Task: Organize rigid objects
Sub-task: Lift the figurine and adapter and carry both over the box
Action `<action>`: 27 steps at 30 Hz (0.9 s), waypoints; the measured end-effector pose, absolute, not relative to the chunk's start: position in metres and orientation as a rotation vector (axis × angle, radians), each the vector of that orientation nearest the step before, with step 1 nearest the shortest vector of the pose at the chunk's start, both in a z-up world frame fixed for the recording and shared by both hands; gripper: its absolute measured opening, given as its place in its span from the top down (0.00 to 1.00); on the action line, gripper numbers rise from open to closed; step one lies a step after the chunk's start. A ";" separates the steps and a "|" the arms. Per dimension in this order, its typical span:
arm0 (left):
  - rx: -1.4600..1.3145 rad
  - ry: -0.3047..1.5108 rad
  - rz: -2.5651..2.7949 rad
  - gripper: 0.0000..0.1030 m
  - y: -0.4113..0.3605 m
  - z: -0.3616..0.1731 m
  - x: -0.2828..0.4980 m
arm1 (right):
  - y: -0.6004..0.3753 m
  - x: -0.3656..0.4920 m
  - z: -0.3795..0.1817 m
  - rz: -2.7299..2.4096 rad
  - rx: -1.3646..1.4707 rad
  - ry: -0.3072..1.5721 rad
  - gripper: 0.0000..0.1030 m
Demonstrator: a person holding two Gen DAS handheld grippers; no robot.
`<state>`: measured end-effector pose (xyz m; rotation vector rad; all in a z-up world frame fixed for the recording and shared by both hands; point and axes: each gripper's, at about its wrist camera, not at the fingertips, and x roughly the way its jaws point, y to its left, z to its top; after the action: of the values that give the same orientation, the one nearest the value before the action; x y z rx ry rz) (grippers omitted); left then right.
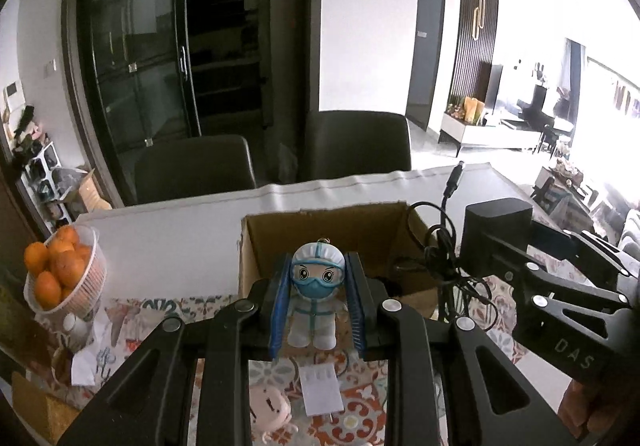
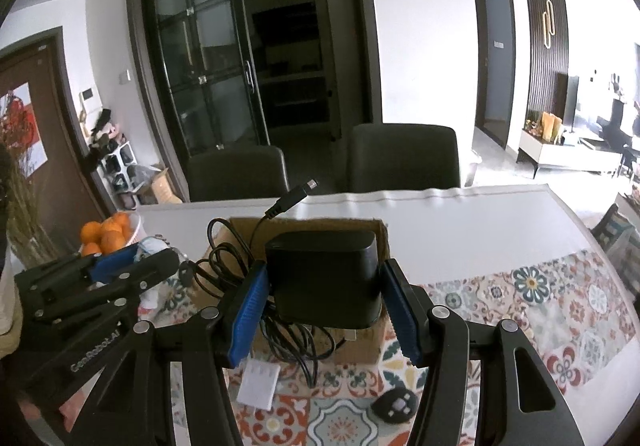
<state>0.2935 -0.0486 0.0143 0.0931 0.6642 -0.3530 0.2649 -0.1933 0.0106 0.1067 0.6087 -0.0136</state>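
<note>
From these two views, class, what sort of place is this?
Most likely a home dining area: dark upholstered chairs at a table with a patterned floral cloth, a white basket of oranges, and a lounge beyond.

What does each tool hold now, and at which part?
The left tool clamps the figurine by its two sides. The right tool clamps the black power adapter by its side faces; its cable dangles.

The cardboard box (image 2: 382, 236) is mostly hidden behind the black power adapter (image 2: 326, 278). At the left view's bottom edge, a pink toy (image 1: 270, 408), perhaps a pig, sits half covered by gripper arms.
</note>
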 end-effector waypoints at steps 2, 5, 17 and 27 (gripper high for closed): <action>0.087 0.668 -0.355 0.74 -0.050 0.019 0.301 | -0.195 0.271 0.014 -0.010 0.114 0.612 0.44; 0.084 0.675 -0.359 0.74 -0.053 0.024 0.312 | -0.198 0.284 0.019 -0.009 0.133 0.621 0.44; 0.072 0.763 -0.375 0.74 -0.066 0.016 0.360 | -0.207 0.335 0.020 0.010 0.132 0.699 0.44; 0.064 0.887 -0.366 0.74 -0.074 -0.015 0.400 | -0.207 0.383 -0.005 0.028 0.118 0.822 0.44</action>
<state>0.4005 -0.0742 -0.0154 0.0642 0.8871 -0.3661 0.3826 -0.2070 -0.0053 0.1177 0.8220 0.0281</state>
